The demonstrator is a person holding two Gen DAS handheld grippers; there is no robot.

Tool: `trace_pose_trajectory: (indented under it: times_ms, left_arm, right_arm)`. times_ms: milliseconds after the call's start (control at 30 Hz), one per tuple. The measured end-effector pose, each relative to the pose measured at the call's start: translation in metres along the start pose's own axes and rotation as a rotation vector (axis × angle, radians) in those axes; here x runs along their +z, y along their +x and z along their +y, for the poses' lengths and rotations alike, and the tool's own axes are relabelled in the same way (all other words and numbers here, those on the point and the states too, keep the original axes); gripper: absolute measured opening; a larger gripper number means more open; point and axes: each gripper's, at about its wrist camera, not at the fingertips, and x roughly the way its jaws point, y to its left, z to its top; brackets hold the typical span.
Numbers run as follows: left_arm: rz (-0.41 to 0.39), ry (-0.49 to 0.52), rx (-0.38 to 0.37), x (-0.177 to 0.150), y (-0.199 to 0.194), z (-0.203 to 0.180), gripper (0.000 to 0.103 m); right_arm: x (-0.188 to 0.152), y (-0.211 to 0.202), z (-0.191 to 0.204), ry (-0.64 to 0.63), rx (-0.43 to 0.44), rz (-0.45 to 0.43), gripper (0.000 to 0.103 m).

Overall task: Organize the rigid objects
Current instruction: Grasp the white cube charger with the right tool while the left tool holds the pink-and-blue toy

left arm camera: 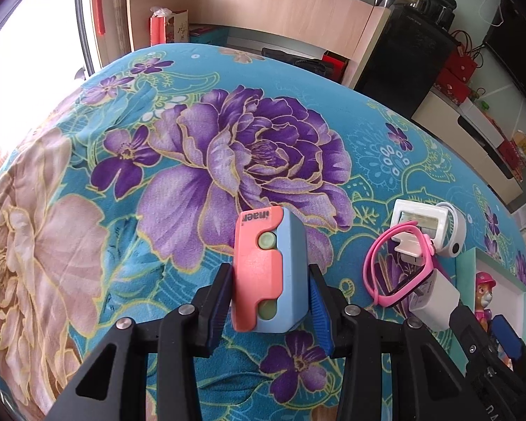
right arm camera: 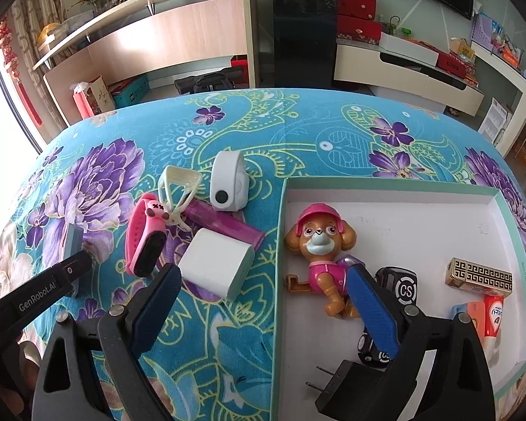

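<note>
1. Your left claw (left arm camera: 268, 310) is clamped on the pink-and-blue block (left arm camera: 264, 273), both pads pressing its sides; it looks lifted just clear of the floral cloth (left arm camera: 87, 193), though the view hardly settles that.
2. Ahead and left of that block the desk lies open cloth out to its rounded far edge.
3. Your right claw (right arm camera: 263, 308) stands wide open with nothing in it, straddling the left wall of the tray (right arm camera: 280, 245).
4. The white charger (right arm camera: 215, 268) sits just outside that wall, touching the purple tube (right arm camera: 228, 222), beside the pink watch (right arm camera: 145, 236).
5. The puppy figure (right arm camera: 321, 256) lies inside the tray near that wall.
</note>
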Motion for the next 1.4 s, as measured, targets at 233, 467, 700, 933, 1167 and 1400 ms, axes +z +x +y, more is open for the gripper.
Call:
trace_pose_trajectory:
  times_ms: [233,467,700,933,1167,1400]
  left_arm:
    - [0.009,-0.039,-0.012,0.001,0.001,0.014,0.045]
    - [0.013,-0.052,-0.030,0.002,0.001,0.016,0.045]
    - [0.014,-0.052,-0.025,0.002,0.001,0.016,0.045]
    - [0.015,-0.046,-0.017,0.002,0.001,0.015,0.045]
    - [0.016,-0.045,-0.018,0.002,0.001,0.014,0.045]
    - [0.018,-0.049,-0.022,0.002,0.003,0.016,0.045]
  right_arm:
    - [0.000,0.002,0.023,-0.082,0.001,-0.027,0.087]
    - [-0.004,0.016,0.034,-0.125,-0.035,-0.001,0.075]
    - [-0.003,0.018,0.037,-0.137,-0.053,-0.003,0.075]
    - [-0.001,0.007,0.042,-0.161,-0.023,-0.051,0.075]
    - [-0.004,0.022,0.046,-0.171,-0.031,-0.016,0.074]
    - [-0.007,0.033,0.056,-0.216,-0.074,-0.026,0.067]
